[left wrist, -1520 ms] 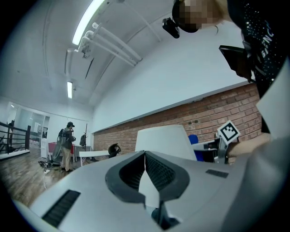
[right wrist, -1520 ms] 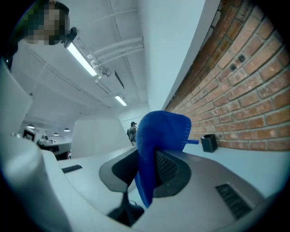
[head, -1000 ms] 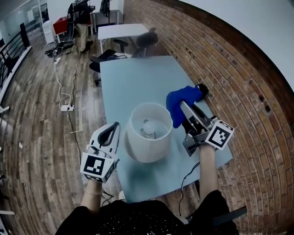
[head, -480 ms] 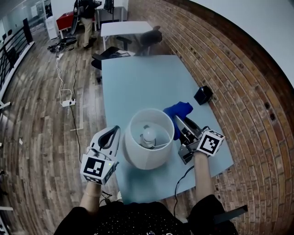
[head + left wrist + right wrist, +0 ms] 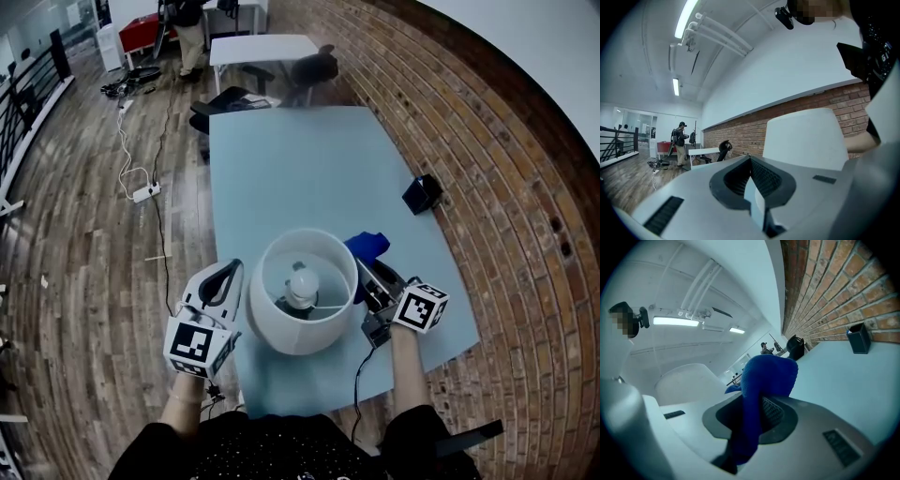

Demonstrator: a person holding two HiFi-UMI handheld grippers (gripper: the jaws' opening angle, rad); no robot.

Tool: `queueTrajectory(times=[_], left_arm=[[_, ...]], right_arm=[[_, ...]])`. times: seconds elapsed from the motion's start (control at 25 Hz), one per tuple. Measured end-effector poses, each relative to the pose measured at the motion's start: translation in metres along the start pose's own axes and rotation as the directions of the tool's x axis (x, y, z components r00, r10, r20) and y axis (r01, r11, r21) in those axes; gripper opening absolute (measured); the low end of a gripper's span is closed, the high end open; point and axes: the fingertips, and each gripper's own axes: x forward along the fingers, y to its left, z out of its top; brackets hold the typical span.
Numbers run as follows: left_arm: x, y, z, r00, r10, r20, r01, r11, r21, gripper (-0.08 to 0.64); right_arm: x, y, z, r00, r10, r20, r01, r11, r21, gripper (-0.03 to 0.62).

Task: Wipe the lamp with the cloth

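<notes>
A white lamp [image 5: 300,292] with a round shade and a bulb inside stands on the pale blue table [image 5: 300,178] near its front edge. My right gripper [image 5: 368,277] is shut on a blue cloth [image 5: 367,248], which lies against the shade's right side. In the right gripper view the cloth [image 5: 764,380] fills the jaws and the lamp shade [image 5: 686,380] sits just to the left. My left gripper [image 5: 225,277] hangs shut and empty beside the shade's left side; the lamp shade [image 5: 806,138] shows close ahead of it in the left gripper view.
A small black box [image 5: 422,194] sits near the table's right edge by the brick wall [image 5: 487,141]. A black cable [image 5: 361,375] runs off the front edge. Office chairs [image 5: 314,67], a white desk and a person stand beyond the table's far end.
My right gripper drew the blue cloth back toward me and in against the lamp shade's right side. The left gripper stayed where it was.
</notes>
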Motion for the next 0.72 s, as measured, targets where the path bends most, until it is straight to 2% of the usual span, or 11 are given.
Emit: queueTrajectory(times=[0.36,0.48,0.6,0.72], left_arm=[[0.005,0.003,-0.004,1.000,0.015,-0.009,-0.015,1.000,-0.006,0.008],[0.008,0.004,0.001,1.000,0.011,0.000,-0.011,1.000,0.005,0.009],[0.016,0.007,0.012,1.000,-0.007,0.013,0.007,0.999,0.046,0.009],[0.026,0.016,0.028,0.999,-0.017,0.037,0.015,0.997,0.071,0.009]], right_arm=[[-0.004,-0.046,-0.033,0.993,-0.092,-0.078,0.098,0.992,0.076,0.077],[-0.006,-0.053,-0.023,0.992,-0.101,-0.077,0.107,0.991,0.082,0.077],[0.001,-0.040,0.019,0.999,-0.033,-0.032,0.035,0.998,0.054,0.077],[0.017,-0.001,0.073,0.990,0.135,-0.032,-0.136,0.990,-0.023,0.077]])
